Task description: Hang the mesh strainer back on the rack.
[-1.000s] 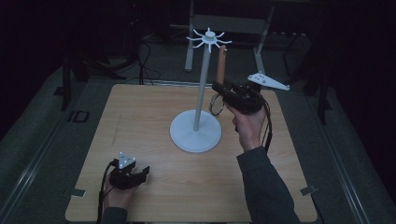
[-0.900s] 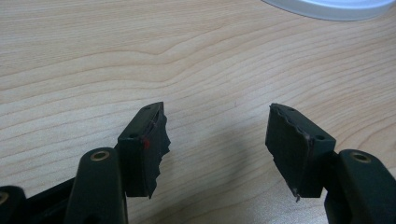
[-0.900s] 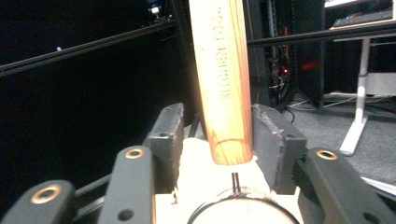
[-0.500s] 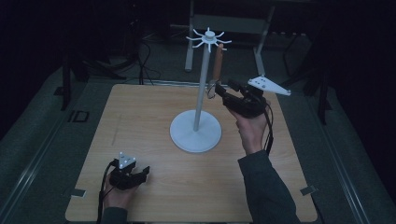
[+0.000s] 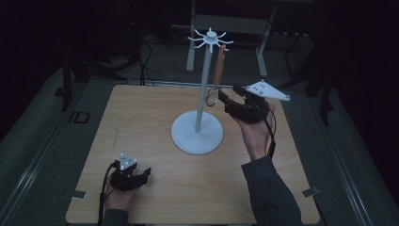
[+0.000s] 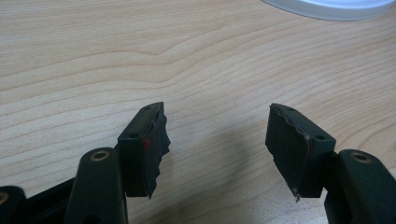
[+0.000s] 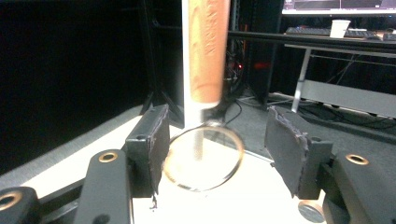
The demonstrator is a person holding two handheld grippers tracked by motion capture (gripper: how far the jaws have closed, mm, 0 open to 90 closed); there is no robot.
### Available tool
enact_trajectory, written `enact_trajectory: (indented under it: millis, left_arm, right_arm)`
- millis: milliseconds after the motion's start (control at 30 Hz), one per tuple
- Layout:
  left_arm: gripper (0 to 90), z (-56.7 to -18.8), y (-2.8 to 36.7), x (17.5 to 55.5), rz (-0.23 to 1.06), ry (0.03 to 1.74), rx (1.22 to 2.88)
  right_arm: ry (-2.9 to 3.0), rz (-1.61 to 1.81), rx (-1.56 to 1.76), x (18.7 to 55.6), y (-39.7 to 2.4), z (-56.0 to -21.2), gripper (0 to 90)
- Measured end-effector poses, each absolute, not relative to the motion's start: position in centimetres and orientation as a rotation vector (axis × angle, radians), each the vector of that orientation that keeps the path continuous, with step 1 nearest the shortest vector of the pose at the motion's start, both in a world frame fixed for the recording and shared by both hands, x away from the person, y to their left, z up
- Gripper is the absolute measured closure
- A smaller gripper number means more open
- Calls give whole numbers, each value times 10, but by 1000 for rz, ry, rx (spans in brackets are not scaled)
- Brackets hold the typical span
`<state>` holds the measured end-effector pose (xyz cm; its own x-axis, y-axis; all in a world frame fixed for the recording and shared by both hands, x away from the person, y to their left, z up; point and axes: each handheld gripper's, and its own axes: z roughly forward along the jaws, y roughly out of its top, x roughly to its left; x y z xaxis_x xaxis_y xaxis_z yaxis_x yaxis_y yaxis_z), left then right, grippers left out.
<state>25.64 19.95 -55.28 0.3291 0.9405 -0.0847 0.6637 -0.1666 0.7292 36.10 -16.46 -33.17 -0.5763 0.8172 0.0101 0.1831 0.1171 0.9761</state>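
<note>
Right gripper (image 7: 212,154) jaws just opened wide, strainer (image 7: 205,60) hanging upright between them from stand (image 5: 203,94), unheld; left gripper (image 5: 134,176) open, far.

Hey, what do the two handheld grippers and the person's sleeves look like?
Both the left gripper and the right gripper are black, each topped by a grey three-cornered plate and trailing a black cable. Their jaws carry ragged black pads with brass-coloured screws behind. The sleeves are dark grey.
</note>
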Motion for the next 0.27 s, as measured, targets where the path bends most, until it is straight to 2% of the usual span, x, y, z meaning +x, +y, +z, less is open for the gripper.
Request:
enact_trajectory:
  millis: [267]
  left_arm:
    - [382,-553,200,257,519,1409,1910]
  right_arm:
    - [1923,1360,986,359,-167,-349,391]
